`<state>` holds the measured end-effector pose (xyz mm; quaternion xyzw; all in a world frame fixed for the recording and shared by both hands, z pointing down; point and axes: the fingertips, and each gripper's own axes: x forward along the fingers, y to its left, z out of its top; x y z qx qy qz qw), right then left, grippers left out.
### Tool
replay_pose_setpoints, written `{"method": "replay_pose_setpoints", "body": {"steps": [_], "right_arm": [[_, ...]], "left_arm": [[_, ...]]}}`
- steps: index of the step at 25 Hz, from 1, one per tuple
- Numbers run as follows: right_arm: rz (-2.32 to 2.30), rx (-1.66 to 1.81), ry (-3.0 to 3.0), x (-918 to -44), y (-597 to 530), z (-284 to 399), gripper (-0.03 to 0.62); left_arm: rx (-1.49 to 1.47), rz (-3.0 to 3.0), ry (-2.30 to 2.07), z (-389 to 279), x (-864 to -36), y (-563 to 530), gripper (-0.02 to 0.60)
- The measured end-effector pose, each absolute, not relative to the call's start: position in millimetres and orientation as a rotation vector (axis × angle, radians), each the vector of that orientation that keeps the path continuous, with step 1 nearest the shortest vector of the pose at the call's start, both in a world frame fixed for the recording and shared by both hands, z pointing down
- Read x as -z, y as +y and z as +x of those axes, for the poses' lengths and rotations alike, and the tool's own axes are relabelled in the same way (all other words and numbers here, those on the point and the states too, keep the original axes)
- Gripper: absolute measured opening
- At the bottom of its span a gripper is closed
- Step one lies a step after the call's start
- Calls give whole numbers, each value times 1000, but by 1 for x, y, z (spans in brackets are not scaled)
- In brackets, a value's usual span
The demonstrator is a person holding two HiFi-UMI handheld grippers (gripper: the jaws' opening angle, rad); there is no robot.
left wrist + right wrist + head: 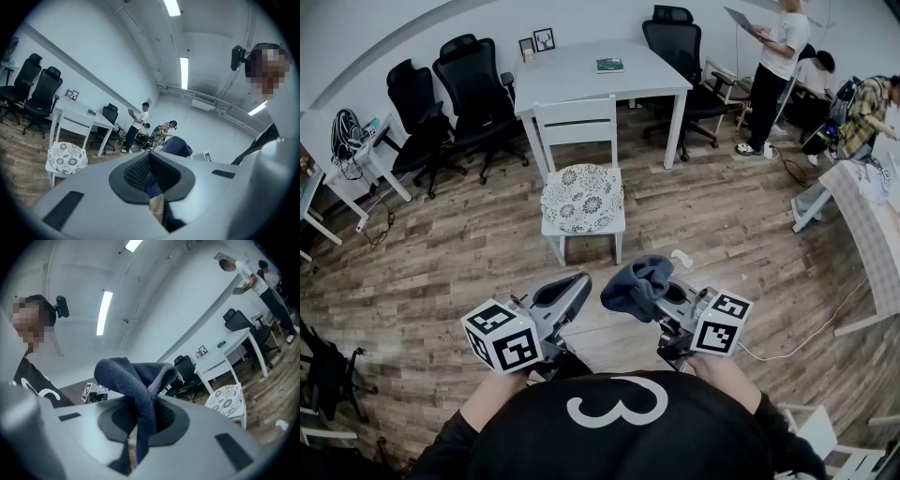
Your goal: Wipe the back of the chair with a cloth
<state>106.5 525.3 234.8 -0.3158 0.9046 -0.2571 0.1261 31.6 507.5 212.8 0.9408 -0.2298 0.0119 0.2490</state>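
A person in a black top bearing a large white "3" [617, 401] is standing on a wooden plank floor [441, 262] in an office, holding a tool in each hand. Each tool's cube is showing black-and-white square markers; no other writing is legible.

The right hand-held gripper [661, 300] [140, 413] is clenching a dark blue cloth [636, 284] [136, 376], which is bunching up above its jaws. The left hand-held gripper [572, 286] [149, 157] is empty, its jaws resting together.

Ahead, well apart from both tools, a white chair [578, 127] is standing with its slatted back against the table's near edge. A patterned cushion [581, 197] is lying on its seat. The white table [581, 70] is carrying a small book [609, 65] towards its right side and two picture frames [543, 39] at its far left corner.

Black office chairs [473, 84] are standing left of the table. Several people [778, 56] are gathering at the room's far right.
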Motion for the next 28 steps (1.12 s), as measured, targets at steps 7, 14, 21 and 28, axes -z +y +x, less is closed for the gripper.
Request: {"method": "replay_pose_setpoints", "body": {"steps": [7,14,21,28], "right_arm": [[-929,712,2635,-230,514,104,41],[-966,738,2603,-240,481,103,43],[-978,829,2582,-259,405,85,43],[-1056,915,2531,-271,273,69,43]], "left_arm": [[-22,2568,-616,29,-211,496,14],[4,2559,-618,19,-220,463,14],[2,2506,-613,2,-237,380,14],[-31,2452,-576,-19,-252,248,14]]}}
